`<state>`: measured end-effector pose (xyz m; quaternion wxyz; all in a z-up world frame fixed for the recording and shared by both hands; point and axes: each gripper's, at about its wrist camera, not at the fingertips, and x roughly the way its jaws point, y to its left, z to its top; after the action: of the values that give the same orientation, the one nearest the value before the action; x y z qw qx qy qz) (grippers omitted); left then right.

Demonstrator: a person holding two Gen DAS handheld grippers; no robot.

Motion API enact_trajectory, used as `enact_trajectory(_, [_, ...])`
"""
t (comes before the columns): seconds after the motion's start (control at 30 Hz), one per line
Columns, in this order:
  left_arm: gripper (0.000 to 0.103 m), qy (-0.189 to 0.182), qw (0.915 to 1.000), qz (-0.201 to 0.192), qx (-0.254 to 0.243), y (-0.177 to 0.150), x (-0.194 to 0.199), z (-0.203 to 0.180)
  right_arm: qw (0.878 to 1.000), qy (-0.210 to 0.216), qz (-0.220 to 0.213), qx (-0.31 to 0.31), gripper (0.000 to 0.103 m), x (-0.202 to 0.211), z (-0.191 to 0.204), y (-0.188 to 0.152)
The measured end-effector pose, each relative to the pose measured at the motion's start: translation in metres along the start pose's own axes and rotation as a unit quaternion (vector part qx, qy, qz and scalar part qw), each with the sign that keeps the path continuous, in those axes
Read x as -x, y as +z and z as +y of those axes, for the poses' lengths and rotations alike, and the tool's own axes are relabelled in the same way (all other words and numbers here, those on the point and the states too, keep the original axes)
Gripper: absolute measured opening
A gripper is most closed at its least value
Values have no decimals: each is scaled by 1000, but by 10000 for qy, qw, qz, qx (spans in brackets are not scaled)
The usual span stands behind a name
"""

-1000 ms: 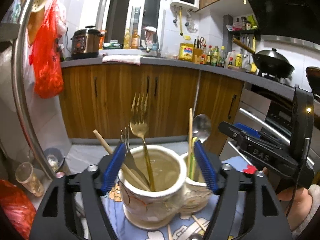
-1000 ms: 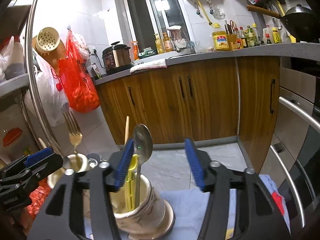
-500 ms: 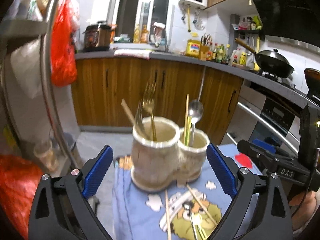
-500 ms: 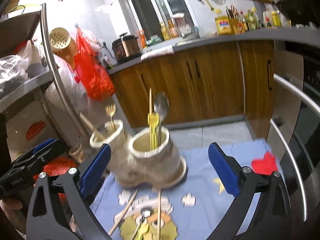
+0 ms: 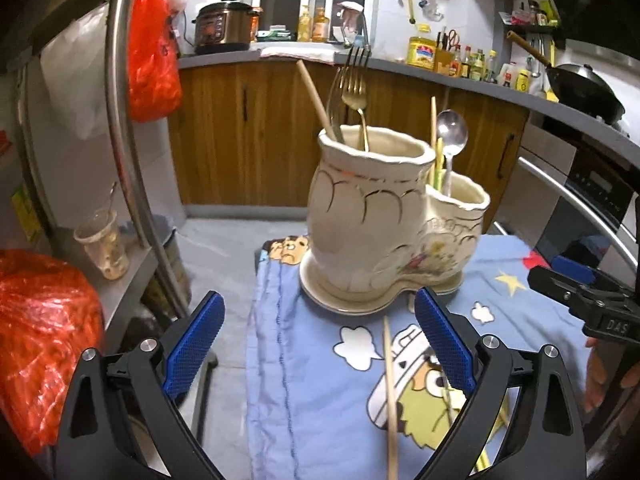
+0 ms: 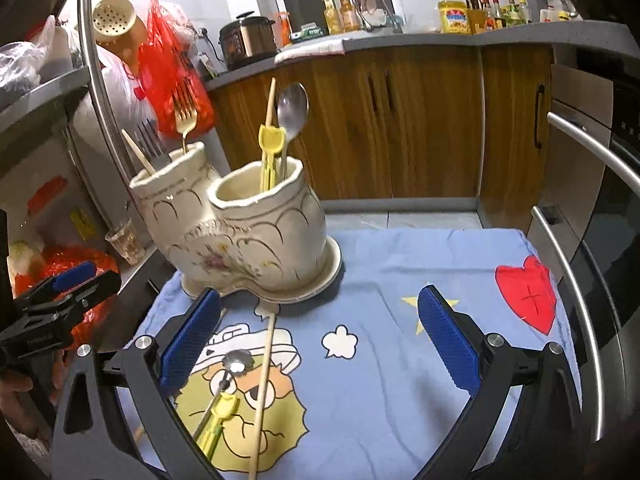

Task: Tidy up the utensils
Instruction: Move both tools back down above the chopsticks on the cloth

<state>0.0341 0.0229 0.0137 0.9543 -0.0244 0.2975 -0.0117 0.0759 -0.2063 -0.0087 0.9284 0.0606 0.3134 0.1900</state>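
Observation:
A cream ceramic two-pot utensil holder (image 5: 384, 224) (image 6: 244, 232) stands on a blue cartoon cloth (image 6: 380, 320). One pot holds a gold fork (image 5: 354, 84), a dark fork and a wooden chopstick (image 5: 316, 100). The other holds a silver spoon (image 6: 294, 108), a yellow utensil (image 6: 270, 148) and a chopstick. On the cloth lie a wooden chopstick (image 6: 264, 380) (image 5: 390, 392), a small spoon (image 6: 236, 362) and a yellow utensil (image 6: 218, 420). My left gripper (image 5: 316, 344) and right gripper (image 6: 320, 344) are open and empty, in front of the holder.
A steel rack pole (image 5: 124, 120) and red plastic bags (image 5: 40, 340) stand to the left, with a plastic cup (image 5: 102, 244) on a shelf. Wooden cabinets (image 6: 400, 128) are behind. An oven with a bar handle (image 6: 580, 280) is to the right.
Both grippers have pulled back and away from the holder and opened wide. The loose utensils on the cloth have come into view.

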Motion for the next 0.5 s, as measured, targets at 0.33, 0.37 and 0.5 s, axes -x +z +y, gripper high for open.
enact_trajectory(0.33, [95,-134,9991,400,26,-4,-13,4,9995,-13,149,280,97,-9,8,-3])
enact_trajectory(0.37, [95,-160,9989,440,18,-5,-13,4,9992,-2,199,359,97,-11,10,-5])
enact_trajectory(0.5, [95,-204,9970,746,-49,-11,-21,5,9969,42,511,604,86,-18,18,-10])
